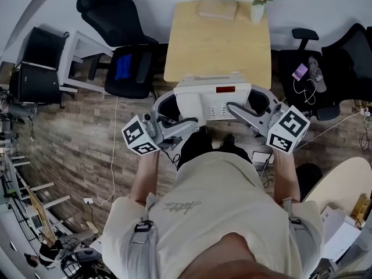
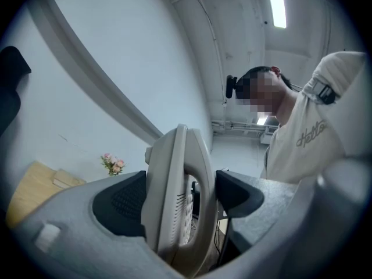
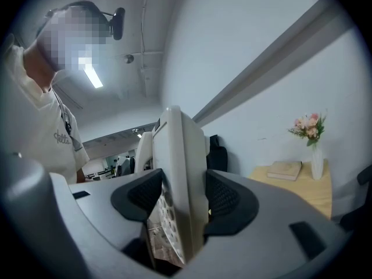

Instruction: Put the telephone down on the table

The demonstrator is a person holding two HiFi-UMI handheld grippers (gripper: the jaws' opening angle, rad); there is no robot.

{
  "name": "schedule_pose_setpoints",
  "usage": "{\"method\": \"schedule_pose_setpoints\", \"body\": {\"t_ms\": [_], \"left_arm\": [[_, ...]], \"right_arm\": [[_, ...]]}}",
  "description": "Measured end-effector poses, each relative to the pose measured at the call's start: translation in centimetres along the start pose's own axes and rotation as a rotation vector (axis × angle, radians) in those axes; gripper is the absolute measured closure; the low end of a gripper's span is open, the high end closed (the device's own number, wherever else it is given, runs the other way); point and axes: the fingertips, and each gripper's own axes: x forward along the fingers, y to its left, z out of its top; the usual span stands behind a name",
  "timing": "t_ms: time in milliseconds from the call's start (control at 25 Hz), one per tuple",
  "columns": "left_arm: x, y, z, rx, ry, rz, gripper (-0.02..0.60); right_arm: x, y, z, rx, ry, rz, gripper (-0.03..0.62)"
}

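A white desk telephone (image 1: 212, 97) with a red display hangs in the air just short of the near edge of the wooden table (image 1: 218, 51), held from both sides. My left gripper (image 1: 171, 112) is shut on its left end, and my right gripper (image 1: 254, 106) is shut on its right end. In the left gripper view the telephone (image 2: 174, 156) stands edge-on between the dark pads (image 2: 125, 205), handset side to the right. The right gripper view shows the telephone (image 3: 180, 156) clamped between both pads (image 3: 226, 199), with its keypad facing left.
A closed book (image 1: 218, 7) and a vase of pink flowers (image 1: 257, 4) stand at the table's far edge. Black office chairs flank it, one at the left (image 1: 125, 51) and one at the right (image 1: 308, 68) with small items on it. Cables (image 1: 113, 156) trail over the wood floor.
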Motion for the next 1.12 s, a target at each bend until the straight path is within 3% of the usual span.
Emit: {"method": "schedule_pose_setpoints", "body": {"t_ms": [400,720,1120], "left_arm": [[-1.5,5.7,2.1,0.0,-0.032,-0.032,0.21],[-4.4,13.1,6.8,-0.015,-0.063,-0.095,0.21],[-4.7,15.0,5.9,-0.045,-0.035,-0.162,0.21]], "right_arm": [[5.2,-2.5,1.3,-0.019,0.026,-0.028,0.361],[13.2,-4.8,4.1,-0.034,0.029,-0.087,0.361],[13.9,-5.6,2.7,-0.007,0.015,-0.155,0.361]]}}
